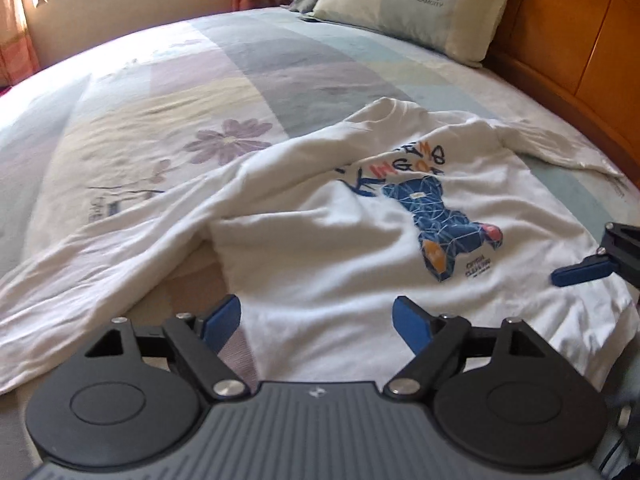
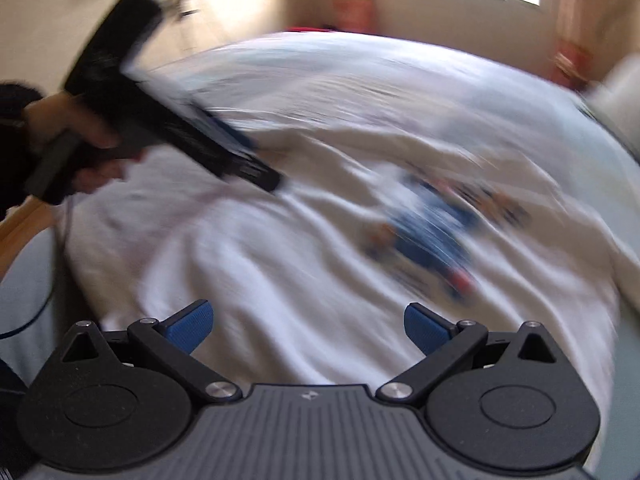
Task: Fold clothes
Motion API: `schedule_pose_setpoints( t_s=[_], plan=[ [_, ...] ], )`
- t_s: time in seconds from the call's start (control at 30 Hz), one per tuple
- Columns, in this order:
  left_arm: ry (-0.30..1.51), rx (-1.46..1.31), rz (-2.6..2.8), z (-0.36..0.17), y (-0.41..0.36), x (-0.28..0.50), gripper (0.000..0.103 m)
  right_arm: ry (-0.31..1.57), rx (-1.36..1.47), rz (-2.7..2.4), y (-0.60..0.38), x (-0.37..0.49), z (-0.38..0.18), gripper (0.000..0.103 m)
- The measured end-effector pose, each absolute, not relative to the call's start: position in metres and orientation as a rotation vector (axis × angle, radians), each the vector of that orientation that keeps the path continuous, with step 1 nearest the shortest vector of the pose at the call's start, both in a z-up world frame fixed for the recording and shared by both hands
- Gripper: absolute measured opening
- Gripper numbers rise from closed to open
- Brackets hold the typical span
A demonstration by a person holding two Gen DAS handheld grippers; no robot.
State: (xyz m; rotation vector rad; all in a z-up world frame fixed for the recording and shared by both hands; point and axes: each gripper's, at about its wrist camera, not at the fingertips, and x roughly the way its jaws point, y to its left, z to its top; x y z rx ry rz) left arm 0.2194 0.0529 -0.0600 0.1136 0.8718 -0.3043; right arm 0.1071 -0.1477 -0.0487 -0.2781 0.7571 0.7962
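White printed sweatshirt [image 1: 320, 240] lies rumpled, sleeves sprawled on bed [image 1: 160, 92]; left gripper [image 1: 316, 320] and right gripper [image 2: 308, 326] gape wide, empty; a pinch may snag the bedsheet too.

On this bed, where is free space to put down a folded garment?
Free: the patterned bedsheet between the white printed sweatshirt and the window wall. Crowded: the headboard side, with the pale green pillow, and the near edge, under the sweatshirt.

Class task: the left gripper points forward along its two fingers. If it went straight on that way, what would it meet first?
Most likely the white sweatshirt: the open left gripper hangs just above its near hem on the bed, with nothing between. Exact height is unclear.
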Motion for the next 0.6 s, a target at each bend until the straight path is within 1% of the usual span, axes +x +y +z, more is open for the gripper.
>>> schedule_pose_setpoints(
  t_s=[0.1,0.23,0.37,0.47,0.6],
  plan=[
    [0.854,0.114,-0.29,-0.053,0.06,0.211,0.083,0.742,-0.326,0.882,-0.106,0.103,-0.047,0.103],
    [0.84,0.075,-0.277,-0.047,0.076,0.203,0.084,0.763,-0.413,0.874,-0.07,0.101,-0.062,0.103],
    [0.821,0.025,-0.282,-0.045,0.088,0.195,0.085,0.844,-0.488,0.833,-0.066,0.101,-0.086,0.103],
    [0.811,-0.009,-0.298,-0.046,0.094,0.191,0.085,0.883,-0.448,0.775,-0.077,0.105,-0.085,0.103],
    [0.802,-0.018,-0.322,-0.048,0.092,0.19,0.085,0.822,-0.456,0.752,-0.076,0.098,-0.072,0.103]
  ],
)
